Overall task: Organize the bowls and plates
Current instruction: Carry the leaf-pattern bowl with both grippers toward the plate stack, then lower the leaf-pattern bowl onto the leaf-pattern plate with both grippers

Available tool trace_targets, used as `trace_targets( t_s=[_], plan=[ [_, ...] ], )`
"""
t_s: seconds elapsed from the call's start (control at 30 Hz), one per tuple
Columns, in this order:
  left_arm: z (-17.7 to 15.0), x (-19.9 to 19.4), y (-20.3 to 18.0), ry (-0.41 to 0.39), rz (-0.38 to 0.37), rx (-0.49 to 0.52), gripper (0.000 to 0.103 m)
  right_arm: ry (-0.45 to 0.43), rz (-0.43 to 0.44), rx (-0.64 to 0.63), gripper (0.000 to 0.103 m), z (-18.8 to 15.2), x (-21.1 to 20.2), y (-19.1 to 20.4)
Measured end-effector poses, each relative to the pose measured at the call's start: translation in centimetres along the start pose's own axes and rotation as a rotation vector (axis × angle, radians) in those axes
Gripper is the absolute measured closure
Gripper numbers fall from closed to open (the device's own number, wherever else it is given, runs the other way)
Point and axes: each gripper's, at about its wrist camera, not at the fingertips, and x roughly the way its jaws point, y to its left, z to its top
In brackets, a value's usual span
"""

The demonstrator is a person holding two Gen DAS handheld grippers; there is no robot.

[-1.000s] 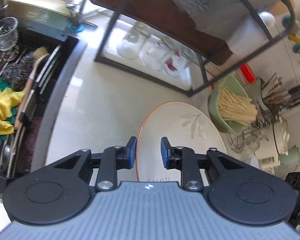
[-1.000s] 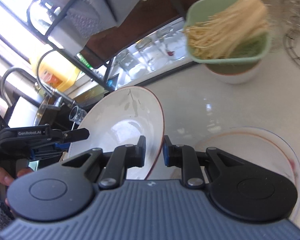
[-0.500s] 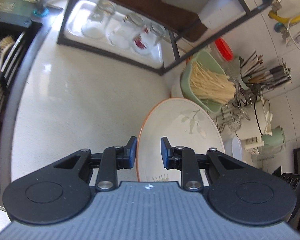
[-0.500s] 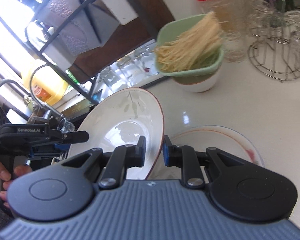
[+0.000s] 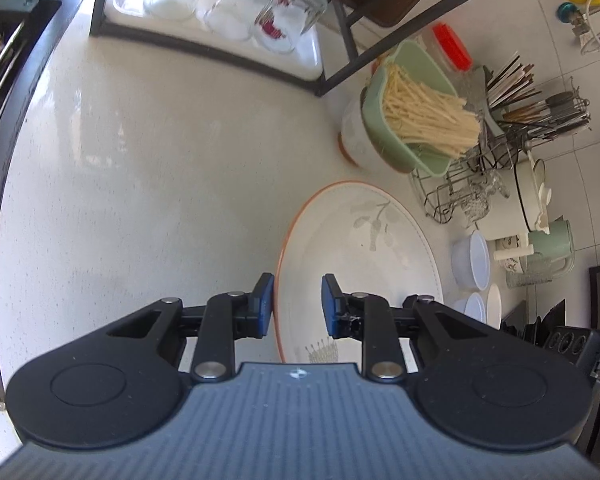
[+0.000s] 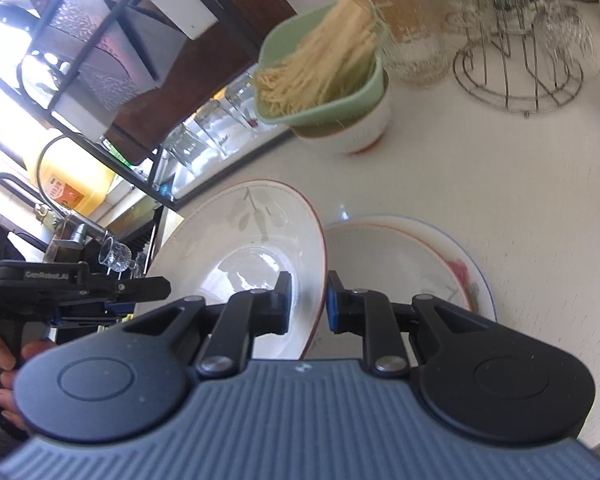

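Here, both the left gripper (image 5: 296, 300) and right gripper (image 6: 306, 304) have their fingers clamped on one tilted plate (image 6: 240, 248); uneven lowering could knock it against the stacked plates (image 6: 412, 256), lower right.

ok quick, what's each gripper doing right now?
Left gripper: shut on the leaf-pattern plate.
Right gripper: shut on the same plate's opposite rim.

White shallow plate (image 6: 236, 240) with orange-red rim and grey leaf print, tilted on edge, raised just above and left of stacked flat plates (image 6: 412, 260) lying on the counter (image 6: 500, 160).
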Motion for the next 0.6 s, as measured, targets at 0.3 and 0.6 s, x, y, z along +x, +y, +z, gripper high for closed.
trace_targets(
  t_s=[0.3, 0.6],
  plan=[
    [-0.5, 0.7, -0.6, 0.053, 0.040, 0.049, 0.075, 0.065, -0.037, 0.000, 0.081, -0.7, 1.6, -0.8],
    [-1.4, 1.0, -0.4, 0.075, 0.031, 0.040, 0.075, 0.090, -0.043, 0.014, 0.078, -1.3, 2.2, -1.6]
  ],
)
